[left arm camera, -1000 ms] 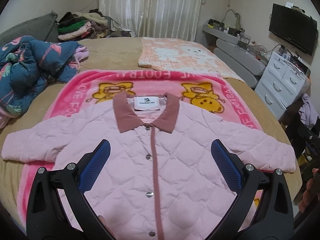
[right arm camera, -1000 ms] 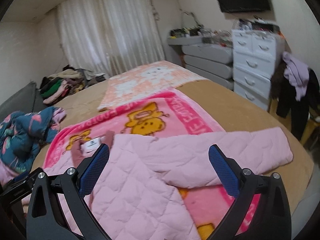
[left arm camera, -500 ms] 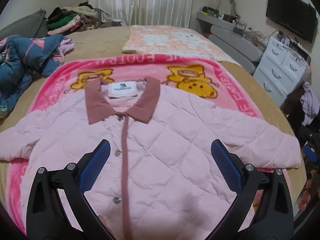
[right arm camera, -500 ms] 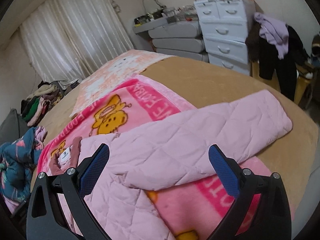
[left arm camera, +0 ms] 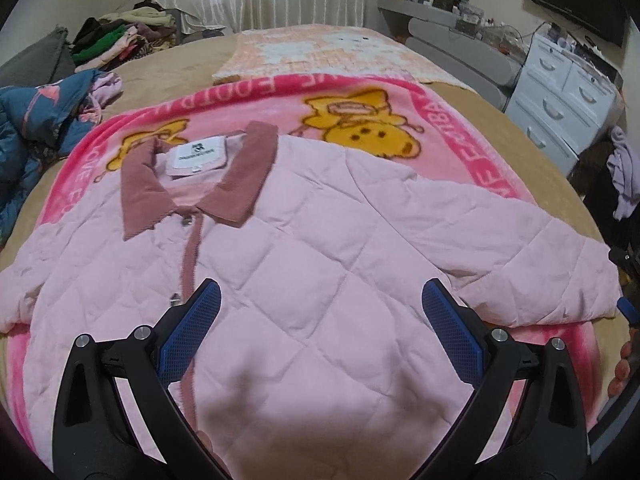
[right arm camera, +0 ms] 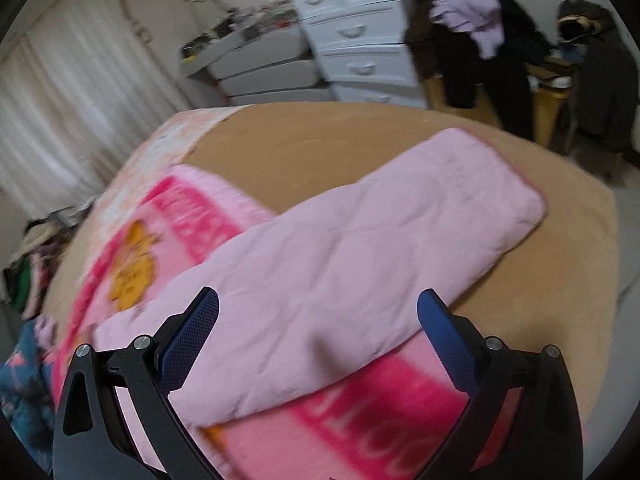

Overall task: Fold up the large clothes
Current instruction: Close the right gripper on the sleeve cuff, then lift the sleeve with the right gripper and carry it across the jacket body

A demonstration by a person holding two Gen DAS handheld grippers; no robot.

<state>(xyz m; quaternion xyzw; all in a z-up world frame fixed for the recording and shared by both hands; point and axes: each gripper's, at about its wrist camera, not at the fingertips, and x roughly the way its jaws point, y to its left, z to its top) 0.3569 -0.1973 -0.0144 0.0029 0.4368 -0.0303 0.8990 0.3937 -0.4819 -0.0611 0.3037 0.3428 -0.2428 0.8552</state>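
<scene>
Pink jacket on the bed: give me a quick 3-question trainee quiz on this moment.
1. True or false: the pink quilted jacket lies front up with its collar showing.
2. What does the right gripper hover over? A) the collar B) a sleeve C) the white drawers
3. Fill in: the left gripper is ____, with nothing between its fingers.

Key: 1 true; 2 B; 3 open

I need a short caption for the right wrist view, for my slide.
Open right gripper above the pink quilted jacket sleeve lying on a bed.
</scene>
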